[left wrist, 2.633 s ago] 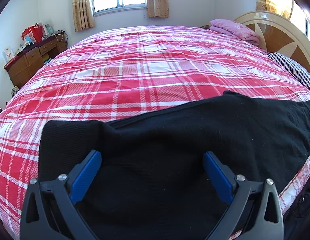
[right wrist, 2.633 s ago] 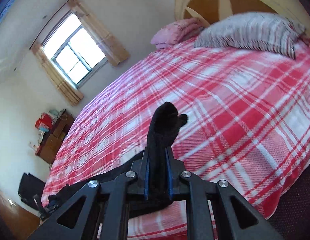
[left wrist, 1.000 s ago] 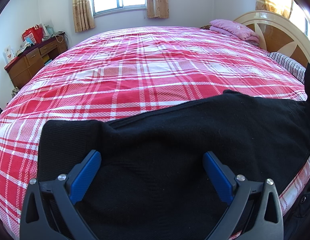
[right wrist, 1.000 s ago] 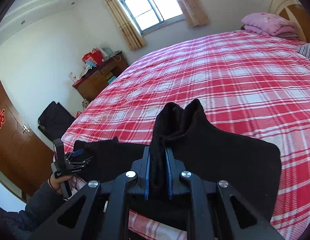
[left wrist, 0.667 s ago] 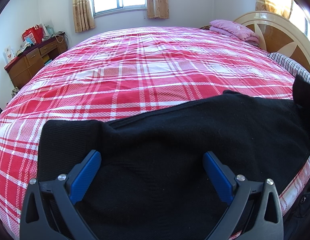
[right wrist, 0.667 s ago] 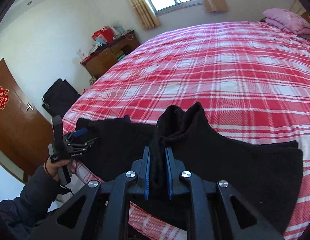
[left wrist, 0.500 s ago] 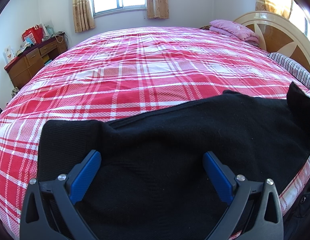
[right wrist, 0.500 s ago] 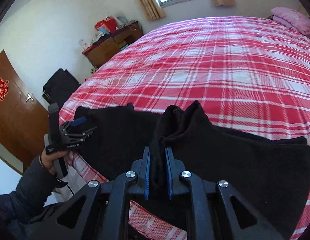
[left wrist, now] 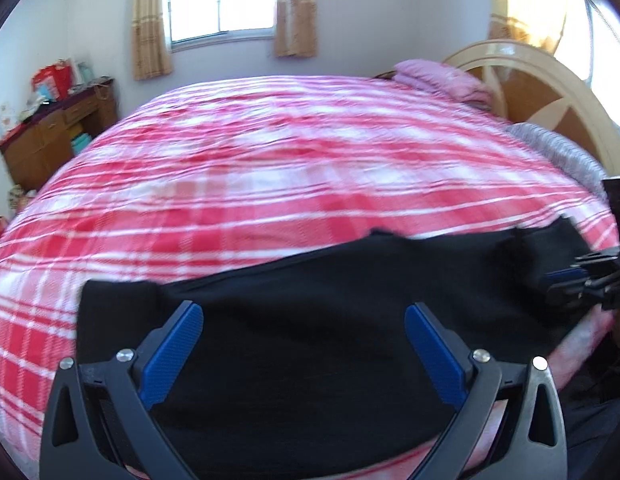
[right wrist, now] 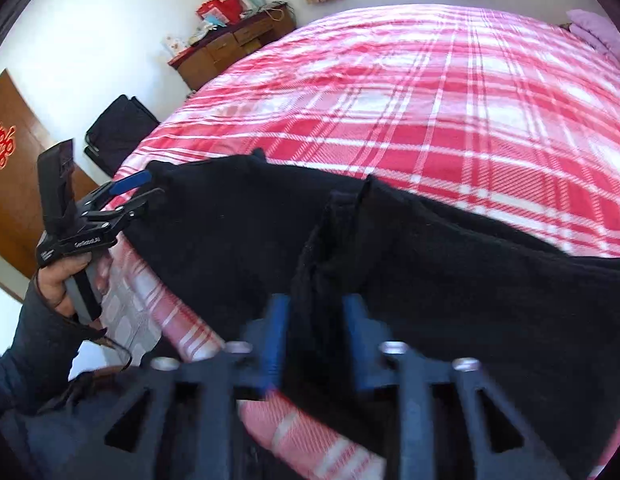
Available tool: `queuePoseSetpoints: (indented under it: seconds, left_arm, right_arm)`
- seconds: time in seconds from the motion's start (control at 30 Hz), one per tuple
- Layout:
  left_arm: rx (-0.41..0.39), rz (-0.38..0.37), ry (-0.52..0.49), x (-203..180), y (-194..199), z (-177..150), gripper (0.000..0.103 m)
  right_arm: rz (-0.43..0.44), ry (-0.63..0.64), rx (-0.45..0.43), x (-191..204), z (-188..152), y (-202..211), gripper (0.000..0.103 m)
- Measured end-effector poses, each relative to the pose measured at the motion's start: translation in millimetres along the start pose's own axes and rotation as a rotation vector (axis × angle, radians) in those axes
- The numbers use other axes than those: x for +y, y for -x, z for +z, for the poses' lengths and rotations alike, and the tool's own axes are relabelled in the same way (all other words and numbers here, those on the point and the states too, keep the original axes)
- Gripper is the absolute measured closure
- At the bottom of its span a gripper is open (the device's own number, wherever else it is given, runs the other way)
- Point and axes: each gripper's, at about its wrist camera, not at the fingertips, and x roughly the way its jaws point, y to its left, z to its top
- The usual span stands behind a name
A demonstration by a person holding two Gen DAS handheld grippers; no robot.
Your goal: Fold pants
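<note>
The right gripper (right wrist: 314,344), fingers clamped on the black pants (left wrist: 310,340), had carried their end toward the left gripper (left wrist: 302,344), whose fingers stood apart: fold nearly closed.

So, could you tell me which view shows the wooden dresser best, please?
The right wrist view: the wooden dresser shows its whole front and cluttered top. In the left wrist view the dresser sits at the frame's edge, partly cropped.

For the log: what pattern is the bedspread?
Red, pink and white plaid bedspread; sharpest in the right wrist view.
</note>
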Motion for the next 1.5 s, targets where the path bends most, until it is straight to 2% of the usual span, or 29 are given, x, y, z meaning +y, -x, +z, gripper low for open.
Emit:
queuePoseSetpoints:
  seconds: [0.03,0.1,0.23,0.33,0.4,0.5,0.63,0.67,0.7,0.73,0.77,1.0,1.23,1.43,1.5]
  left_arm:
    - [0.003,-0.037,0.0,-8.7,-0.3,3.2,0.0]
    - [0.019,-0.11,-0.017,-31.2,-5.5,7.4,0.0]
    - [0.075,-0.223,-0.042,-76.7,-31.0,12.8,0.0]
    - [0.126,-0.308,-0.037,-109.2,-53.0,16.7,0.011]
    - [0.162,-0.355,-0.042,-132.8,-64.3,20.5,0.022]
    - [0.214,-0.407,-0.04,-157.8,-74.8,21.4,0.028]
    - [0.239,-0.398,-0.031,-171.8,-87.1,19.6,0.029]
    - [0.233,-0.38,-0.039,-173.6,-86.3,19.5,0.041]
    - [0.231,-0.365,-0.044,-173.9,-85.7,19.8,0.066]
    - [0.235,-0.364,-0.048,-173.0,-84.8,20.4,0.082]
    - [0.241,-0.385,-0.036,-170.4,-83.6,20.3,0.093]
    - [0.16,-0.426,0.044,-149.4,-53.9,23.3,0.095]
    - [0.147,-0.416,0.094,-129.5,-39.6,30.1,0.095]
    - [0.205,-0.35,0.103,-121.9,-55.2,18.5,0.095]
    - [0.223,-0.344,0.121,-116.5,-61.4,14.2,0.095]
  right_arm:
    - [-0.004,0.01,-0.013,-2.2,-2.3,9.7,0.051]
    - [-0.039,0.017,-0.037,-12.4,-9.1,32.2,0.051]
    - [-0.111,-0.072,-0.098,-51.8,-27.7,72.1,0.051]
    - [-0.136,-0.191,-0.159,-87.6,-41.5,94.9,0.051]
    - [-0.135,-0.261,-0.21,-108.2,-49.5,108.2,0.051]
    - [-0.136,-0.308,-0.265,-124.1,-52.2,119.7,0.051]
    - [-0.111,-0.33,-0.308,-132.0,-51.3,120.1,0.051]
    - [-0.108,-0.333,-0.308,-133.8,-51.5,117.0,0.051]
    - [-0.107,-0.336,-0.308,-135.3,-52.1,114.4,0.051]
    - [-0.108,-0.341,-0.308,-136.0,-54.3,112.9,0.051]
    - [-0.106,-0.351,-0.306,-137.7,-54.4,109.3,0.051]
    - [-0.104,-0.38,-0.34,-143.4,-60.1,107.8,0.051]
    - [-0.118,-0.309,-0.408,-127.2,-57.7,120.0,0.051]
    - [-0.146,-0.213,-0.366,-110.4,-53.3,108.3,0.051]
    - [-0.149,-0.174,-0.304,-104.3,-50.5,96.3,0.051]
